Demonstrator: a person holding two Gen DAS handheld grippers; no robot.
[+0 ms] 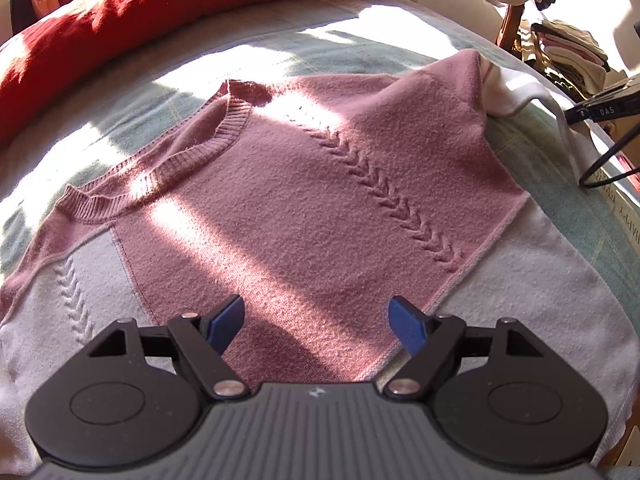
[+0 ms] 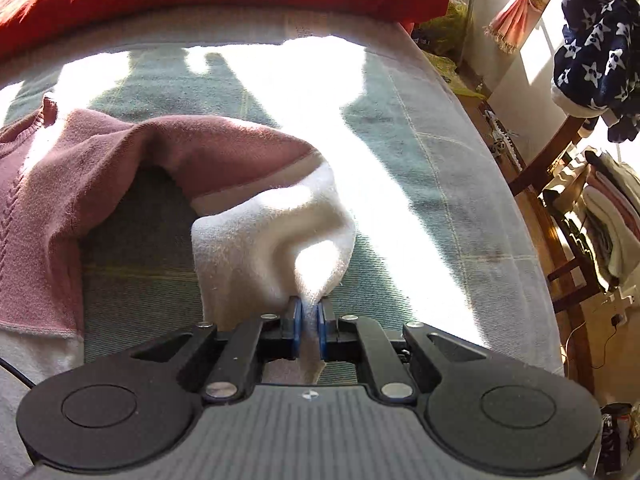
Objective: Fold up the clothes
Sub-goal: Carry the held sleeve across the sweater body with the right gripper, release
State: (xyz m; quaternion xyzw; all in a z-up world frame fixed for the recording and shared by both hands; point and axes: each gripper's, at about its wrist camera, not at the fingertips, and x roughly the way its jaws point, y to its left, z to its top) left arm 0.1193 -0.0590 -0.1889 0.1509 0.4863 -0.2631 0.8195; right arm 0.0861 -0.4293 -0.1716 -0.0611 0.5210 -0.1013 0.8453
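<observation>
A pink and white knitted sweater (image 1: 304, 184) lies spread on the bed, neckline to the upper left, white lower part nearest me. My left gripper (image 1: 316, 326) hovers open just above its pink front panel, nothing between the blue pads. In the right wrist view my right gripper (image 2: 309, 314) is shut on the white end of the sweater's sleeve (image 2: 272, 236), which is lifted off the bed and bends back toward the pink body (image 2: 52, 200). The same raised sleeve (image 1: 476, 76) shows at the upper right of the left wrist view, with the right gripper's black body (image 1: 604, 106) beside it.
The bed has a pale green checked cover (image 2: 420, 168) in strong sunlight. A red quilt (image 1: 132, 12) lies along the far side. Past the bed's right edge stand a wooden chair with stacked clothes (image 2: 604, 224) and a navy star-patterned garment (image 2: 596, 56). A black cable (image 1: 604, 160) hangs there.
</observation>
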